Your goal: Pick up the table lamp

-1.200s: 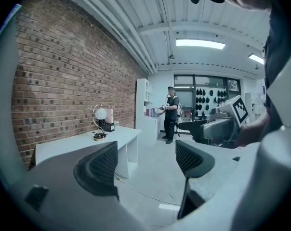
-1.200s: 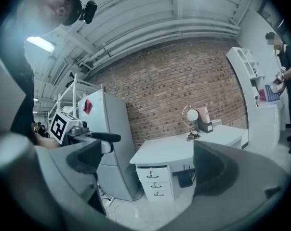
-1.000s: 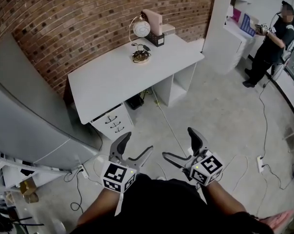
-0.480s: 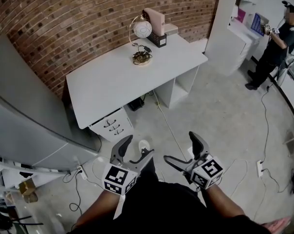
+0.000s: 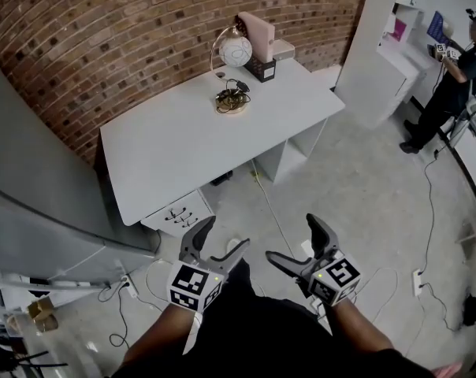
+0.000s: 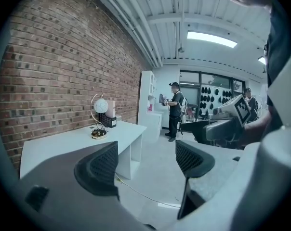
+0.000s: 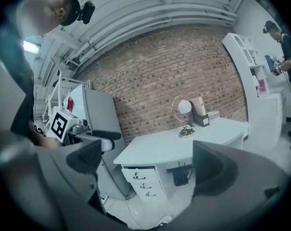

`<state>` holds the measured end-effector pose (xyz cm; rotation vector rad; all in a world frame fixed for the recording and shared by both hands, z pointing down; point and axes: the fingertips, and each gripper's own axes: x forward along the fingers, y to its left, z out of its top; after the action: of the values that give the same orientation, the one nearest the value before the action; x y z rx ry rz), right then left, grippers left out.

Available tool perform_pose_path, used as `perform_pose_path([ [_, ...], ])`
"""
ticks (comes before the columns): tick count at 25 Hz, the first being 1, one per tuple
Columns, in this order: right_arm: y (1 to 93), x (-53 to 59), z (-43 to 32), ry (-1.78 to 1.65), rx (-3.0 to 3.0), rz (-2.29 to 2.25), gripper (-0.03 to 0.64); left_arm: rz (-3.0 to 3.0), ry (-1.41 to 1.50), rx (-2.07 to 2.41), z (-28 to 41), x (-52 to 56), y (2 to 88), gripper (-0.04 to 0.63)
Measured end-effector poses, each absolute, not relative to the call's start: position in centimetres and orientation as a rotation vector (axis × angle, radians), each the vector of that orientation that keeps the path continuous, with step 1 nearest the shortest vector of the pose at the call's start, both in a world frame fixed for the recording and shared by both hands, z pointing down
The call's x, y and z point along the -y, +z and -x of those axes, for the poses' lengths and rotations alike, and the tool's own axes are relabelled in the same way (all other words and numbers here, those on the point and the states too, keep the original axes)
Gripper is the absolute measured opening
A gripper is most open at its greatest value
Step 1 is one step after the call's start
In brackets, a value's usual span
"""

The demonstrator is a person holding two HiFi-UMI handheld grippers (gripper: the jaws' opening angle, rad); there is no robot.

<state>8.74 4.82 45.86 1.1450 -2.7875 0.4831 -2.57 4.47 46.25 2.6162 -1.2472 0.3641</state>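
Observation:
The table lamp (image 5: 233,69) has a white globe inside a gold arc and a round gold base with cable coiled on it. It stands at the back of the white desk (image 5: 183,136), near the brick wall. The lamp (image 6: 99,121) shows small and far in the left gripper view, and the lamp (image 7: 183,117) likewise in the right gripper view. My left gripper (image 5: 217,241) and right gripper (image 5: 290,242) hang over the floor in front of the desk, well short of the lamp. Both are open and hold nothing.
A pink box and a black box (image 5: 259,42) stand beside the lamp. A drawer unit (image 5: 179,213) sits under the desk. Cables (image 5: 271,207) trail over the floor. A grey cabinet (image 5: 41,211) stands left, a white shelf unit (image 5: 384,46) right. A person (image 5: 451,77) stands far right.
I have moved closer to the desk, which now sits lower and larger in the head view. Both grippers stay open and keep their pose.

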Motion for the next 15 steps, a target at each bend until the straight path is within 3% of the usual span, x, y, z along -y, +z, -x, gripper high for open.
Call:
perform_pose_path([
  [15, 43.2, 13.6, -3.0, 0.396, 2.762, -1.101, 0.592, -2.669, 0.344, 1.247, 7.4, 14.2, 44.4, 0.365],
])
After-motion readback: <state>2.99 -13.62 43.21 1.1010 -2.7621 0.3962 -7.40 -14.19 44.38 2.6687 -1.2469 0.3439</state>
